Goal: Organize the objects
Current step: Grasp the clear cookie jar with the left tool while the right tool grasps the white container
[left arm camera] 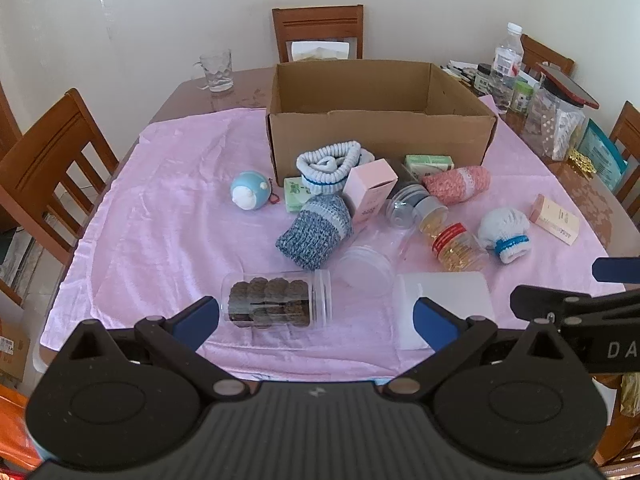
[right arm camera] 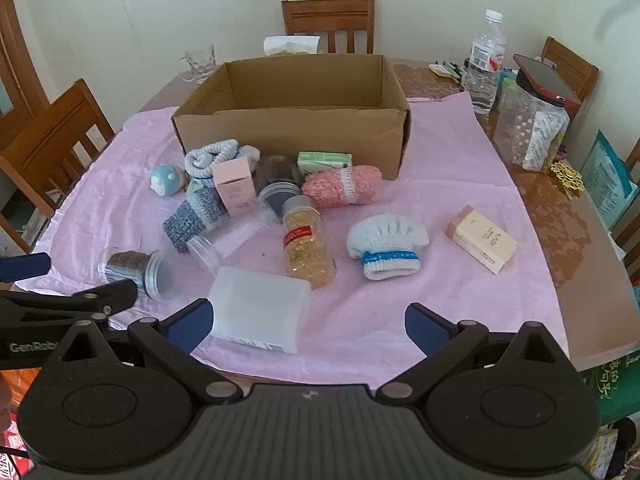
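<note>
- Loads of small stuff sits on the pink cloth (left arm camera: 168,216) covering the table (right arm camera: 568,216), just near of an open cardboard box (left arm camera: 380,136).
- Right by the box: knitted socks, a pink carton (left arm camera: 370,188), a green packet (left arm camera: 428,162), a pink knit roll (left arm camera: 456,184).
- Nearer: a clear jar of dark cookies (left arm camera: 276,300) lying on its side, a jar of yellow capsules (right arm camera: 308,240), a frosted white container (right arm camera: 256,308).
- Off right: a white-and-blue sock (right arm camera: 386,246) and a cream box (right arm camera: 482,244). A blue round toy (left arm camera: 250,190) sits left.
- Left tongs (left arm camera: 316,316) are spread wide, gripping nothing, hovering near the cookie jar.
- Right tongs (right arm camera: 308,328) also wide apart, empty, over the near edge.
</note>
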Available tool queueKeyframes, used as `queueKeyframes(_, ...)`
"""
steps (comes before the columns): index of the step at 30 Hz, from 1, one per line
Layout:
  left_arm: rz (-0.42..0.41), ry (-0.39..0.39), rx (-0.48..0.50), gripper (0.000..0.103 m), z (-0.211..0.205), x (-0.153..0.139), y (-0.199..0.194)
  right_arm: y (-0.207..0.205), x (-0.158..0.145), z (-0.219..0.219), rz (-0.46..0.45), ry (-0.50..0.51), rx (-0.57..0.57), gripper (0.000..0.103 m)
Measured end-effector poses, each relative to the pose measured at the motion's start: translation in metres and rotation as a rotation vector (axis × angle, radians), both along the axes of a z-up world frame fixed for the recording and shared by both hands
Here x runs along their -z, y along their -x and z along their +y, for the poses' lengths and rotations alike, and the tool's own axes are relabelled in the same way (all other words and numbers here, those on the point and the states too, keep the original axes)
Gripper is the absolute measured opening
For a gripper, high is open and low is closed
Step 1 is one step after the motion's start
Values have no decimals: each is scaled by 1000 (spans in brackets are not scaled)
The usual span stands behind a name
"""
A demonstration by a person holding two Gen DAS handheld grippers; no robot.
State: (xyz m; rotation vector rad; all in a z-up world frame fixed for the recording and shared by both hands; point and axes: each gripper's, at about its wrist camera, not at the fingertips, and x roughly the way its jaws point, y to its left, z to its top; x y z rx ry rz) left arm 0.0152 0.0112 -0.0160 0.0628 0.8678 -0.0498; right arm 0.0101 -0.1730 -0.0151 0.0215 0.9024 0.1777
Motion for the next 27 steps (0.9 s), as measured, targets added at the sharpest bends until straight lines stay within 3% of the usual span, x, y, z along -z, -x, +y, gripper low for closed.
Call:
queueKeyframes(11, 16, -31, 27, 103, 21, 20, -11, -4, 13, 12, 12, -51, 25, 103)
queueKeyframes(17, 28, 2, 31, 103, 33, 35, -20, -8, 25, 25, 28, -15, 15, 103)
queueKeyframes(27, 52, 31, 61, 103, 47, 54, -44, -21, 44, 35, 91, -47, 57, 103)
